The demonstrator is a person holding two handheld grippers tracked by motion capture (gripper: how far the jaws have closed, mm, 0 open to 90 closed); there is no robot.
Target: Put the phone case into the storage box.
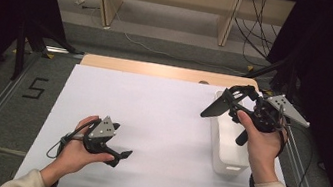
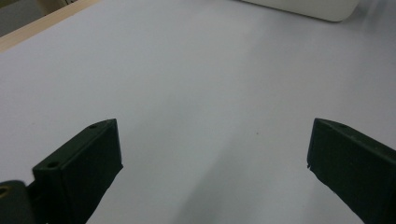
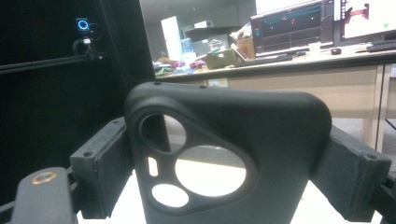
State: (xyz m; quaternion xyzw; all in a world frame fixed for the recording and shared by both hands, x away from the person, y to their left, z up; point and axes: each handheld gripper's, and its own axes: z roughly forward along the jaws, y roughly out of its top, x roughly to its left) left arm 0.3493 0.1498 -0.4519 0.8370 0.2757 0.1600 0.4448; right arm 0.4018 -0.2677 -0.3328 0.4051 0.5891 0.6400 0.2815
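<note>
The right hand-held gripper (image 1: 223,102) pinches a black phone case (image 3: 224,158) by its edges, lifted over the white bin (image 1: 228,151) at the bench's right; the left hand-held gripper (image 1: 116,155) rests spread, empty, near left.

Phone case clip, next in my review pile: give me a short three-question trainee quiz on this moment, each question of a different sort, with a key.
1. True or false: the right gripper is clamped on the black phone case by its two side edges.
2. Which is open with nothing between its jaws? A) the left gripper B) the right gripper C) both
3. In the high view, over what does the phone case hang: the white bin or the bare white table cover?

Key
1. True; a pad presses each side of the case.
2. A; its jaws stand wide apart over the table cover.
3. The white bin, at the table's right side.
</note>
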